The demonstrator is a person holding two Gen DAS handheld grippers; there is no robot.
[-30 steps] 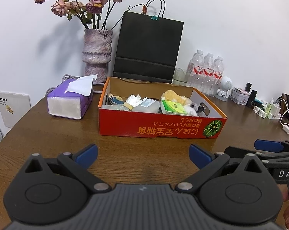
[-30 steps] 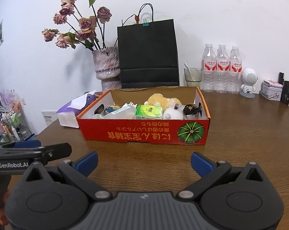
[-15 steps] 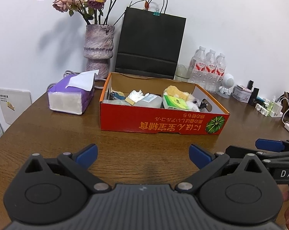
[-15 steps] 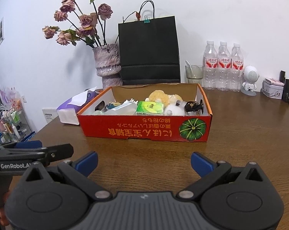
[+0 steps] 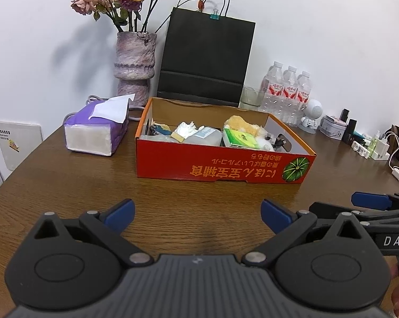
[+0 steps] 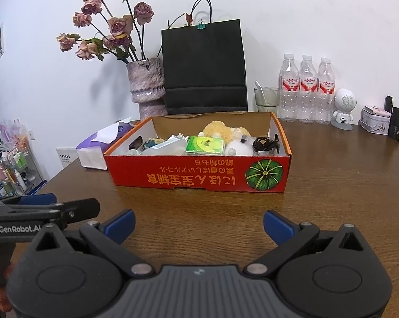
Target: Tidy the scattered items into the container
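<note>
A red cardboard box (image 5: 220, 168) (image 6: 199, 176) with a pumpkin print stands in the middle of the wooden table. Inside lie a green packet (image 5: 240, 138) (image 6: 205, 145), a yellow plush (image 5: 241, 123) (image 6: 217, 129), a clear plastic bottle (image 5: 203, 136), a white round item (image 6: 239, 147) and a black cable (image 6: 264, 143). My left gripper (image 5: 198, 212) hovers open over the table in front of the box, holding nothing. My right gripper (image 6: 199, 222) is open and empty too, level with it. Each gripper shows at the edge of the other's view.
A purple tissue box (image 5: 97, 133) sits left of the red box. Behind stand a vase of dried roses (image 5: 135, 71), a black paper bag (image 5: 206, 58), a glass (image 6: 267, 96) and three water bottles (image 6: 306, 90). Small gadgets and chargers (image 5: 368, 143) crowd the right edge.
Both grippers have tilted slightly, so the box sits a little lower in each view. Both stay open and empty; nothing on the table moved.
</note>
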